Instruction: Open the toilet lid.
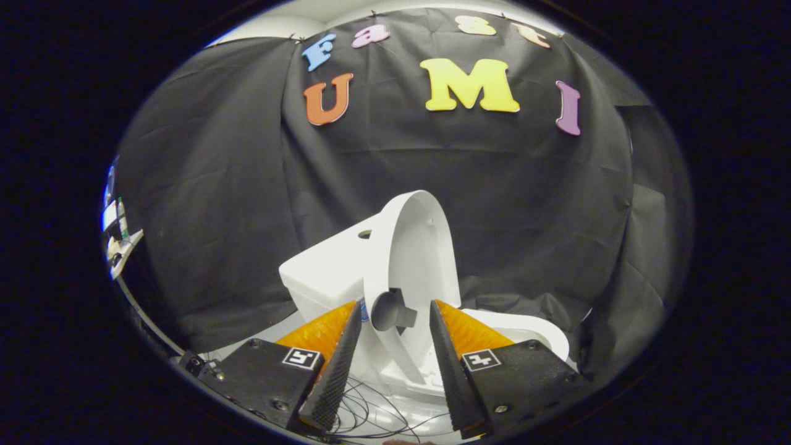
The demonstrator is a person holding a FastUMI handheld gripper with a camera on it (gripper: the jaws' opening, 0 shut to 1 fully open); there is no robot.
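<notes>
Glossy white toilet [321,272], boxy tank, oval lid [415,259] raised upright, round knob [389,311] on lid's inner face. Gripper [395,315] fingers [337,364] ridged, wedge-shaped, spread wide; knob between tips, untouched. Thin cables [371,414] below.

A white surface [272,337] carries the toilet [346,278] and thin black wires [371,414].
</notes>
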